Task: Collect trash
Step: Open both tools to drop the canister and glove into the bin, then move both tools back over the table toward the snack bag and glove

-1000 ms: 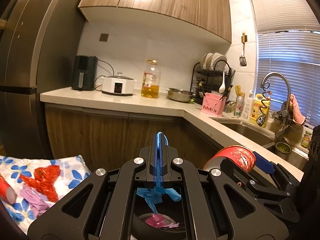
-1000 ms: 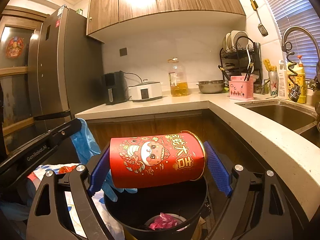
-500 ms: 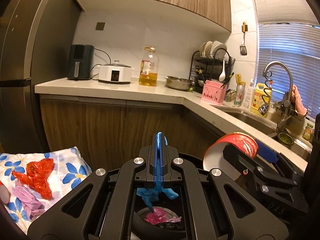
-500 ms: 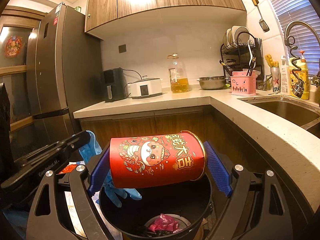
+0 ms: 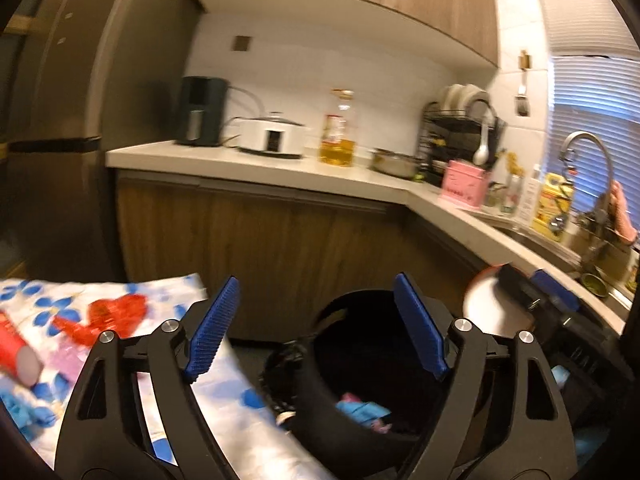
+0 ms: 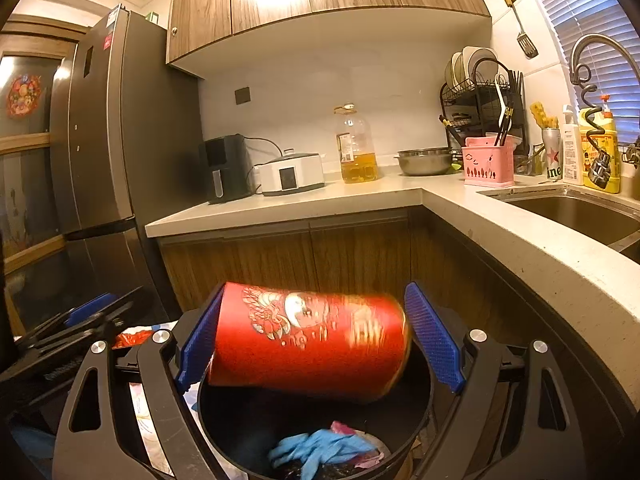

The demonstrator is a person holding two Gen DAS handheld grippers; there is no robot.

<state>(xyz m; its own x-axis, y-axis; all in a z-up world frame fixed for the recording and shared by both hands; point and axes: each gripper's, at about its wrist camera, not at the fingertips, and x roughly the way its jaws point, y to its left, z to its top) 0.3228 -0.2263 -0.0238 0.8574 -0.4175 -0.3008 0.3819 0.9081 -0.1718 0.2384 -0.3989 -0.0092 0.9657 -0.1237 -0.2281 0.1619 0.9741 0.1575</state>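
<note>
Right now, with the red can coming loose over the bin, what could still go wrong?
1. The red can lies sideways and tilted between the opened pads of the right hand-held gripper. It spans nearly the width of the black bin, so it might strike the rim and bounce out.
2. The left hand-held gripper is open beside the bin; with the view blurred, it may bump the rim.
3. The blue glove lying inside may keep the can from settling.

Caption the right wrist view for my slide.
Right gripper open, blurred red printed can tipping between its fingers above the round black trash bin holding a crumpled blue glove.
</note>
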